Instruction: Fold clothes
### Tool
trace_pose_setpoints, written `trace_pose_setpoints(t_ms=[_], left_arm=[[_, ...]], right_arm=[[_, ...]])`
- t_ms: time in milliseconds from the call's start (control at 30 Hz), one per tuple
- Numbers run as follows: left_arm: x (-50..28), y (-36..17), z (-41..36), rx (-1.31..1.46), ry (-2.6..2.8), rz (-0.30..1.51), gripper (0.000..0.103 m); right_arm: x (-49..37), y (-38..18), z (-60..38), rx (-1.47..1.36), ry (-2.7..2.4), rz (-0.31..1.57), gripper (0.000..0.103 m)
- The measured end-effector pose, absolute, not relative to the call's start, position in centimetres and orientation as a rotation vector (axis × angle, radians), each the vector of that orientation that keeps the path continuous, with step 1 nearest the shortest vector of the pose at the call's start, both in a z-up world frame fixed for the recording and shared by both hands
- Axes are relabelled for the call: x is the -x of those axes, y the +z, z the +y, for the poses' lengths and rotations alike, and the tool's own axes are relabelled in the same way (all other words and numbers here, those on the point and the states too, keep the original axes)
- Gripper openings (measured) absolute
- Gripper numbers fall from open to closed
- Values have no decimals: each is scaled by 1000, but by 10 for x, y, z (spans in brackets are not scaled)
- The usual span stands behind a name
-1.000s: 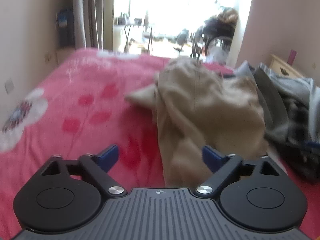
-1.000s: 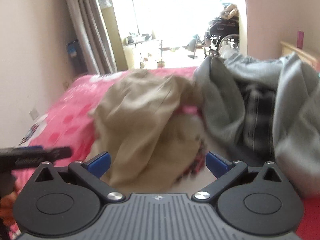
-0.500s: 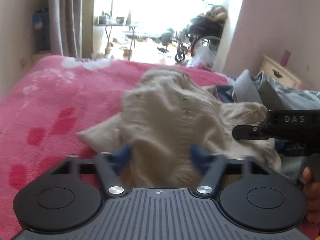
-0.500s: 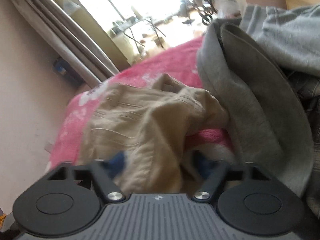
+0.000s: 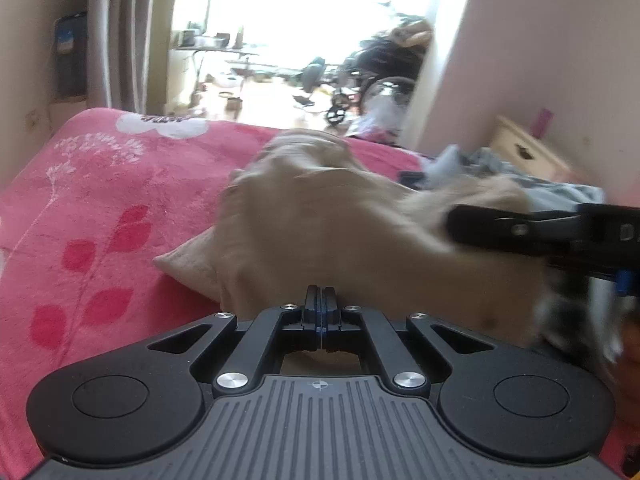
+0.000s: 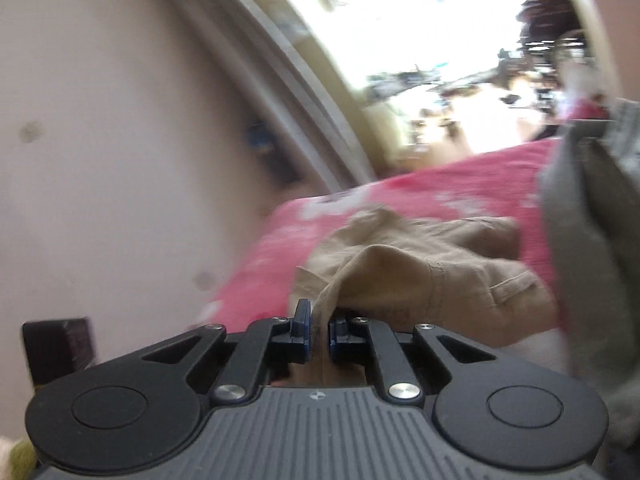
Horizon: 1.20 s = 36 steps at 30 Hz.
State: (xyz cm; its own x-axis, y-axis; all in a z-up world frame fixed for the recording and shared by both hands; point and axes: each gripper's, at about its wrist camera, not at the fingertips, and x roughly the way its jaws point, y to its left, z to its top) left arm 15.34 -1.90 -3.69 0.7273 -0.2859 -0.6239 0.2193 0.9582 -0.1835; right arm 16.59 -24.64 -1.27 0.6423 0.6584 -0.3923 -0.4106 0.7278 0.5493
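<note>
Left tool: my left tool [image 5: 321, 312] has its two fingers pressed together at the near edge of the tan trousers [image 5: 340, 232]; whether any cloth is pinched between them I cannot tell.
Right tool: my right tool [image 6: 318, 334] is clamped on a raised fold of the tan trousers [image 6: 420, 276], the cloth running down between the blue pads [image 6: 301, 330].
Right tool from the left view: it [image 5: 540, 236] reaches in from the right, over the right part of the trousers.
Trousers: they lie crumpled on the pink floral bedspread [image 5: 100, 200], towards its right side; blurred in the left view.
Other clothes: grey garments [image 6: 592, 220] are heaped just right of the trousers.
Far side: a curtain [image 5: 116, 36] hangs left of a bright doorway; a wheelchair [image 5: 376, 80] stands beyond the bed.
</note>
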Motion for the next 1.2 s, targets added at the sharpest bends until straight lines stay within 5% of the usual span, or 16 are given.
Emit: trace_pose_setpoints(t_ms=[533,633,733,800,867,1200], left_arm=[[-14,-27,102,122,-113,892,2],[-10,-23,108,144,-96,876,25],[-10,-22,107,166,-93,854,35],[-13,-22,103,181,-95,843,44],[-19,-21,101,196,-98,835,55],[-101,-28,107,259,-42,808,78]], right_arm=[[-2,-56,-144,-14,1101,708,11],[18,-77,-119,189,1092,687,12],[30,-92,-102,331,1071,684,20],[38,-101,-93,416,1059,681,42],[42,-91,-104,394,1089,686,54],[-8,-38,-226,16,900,651,60]])
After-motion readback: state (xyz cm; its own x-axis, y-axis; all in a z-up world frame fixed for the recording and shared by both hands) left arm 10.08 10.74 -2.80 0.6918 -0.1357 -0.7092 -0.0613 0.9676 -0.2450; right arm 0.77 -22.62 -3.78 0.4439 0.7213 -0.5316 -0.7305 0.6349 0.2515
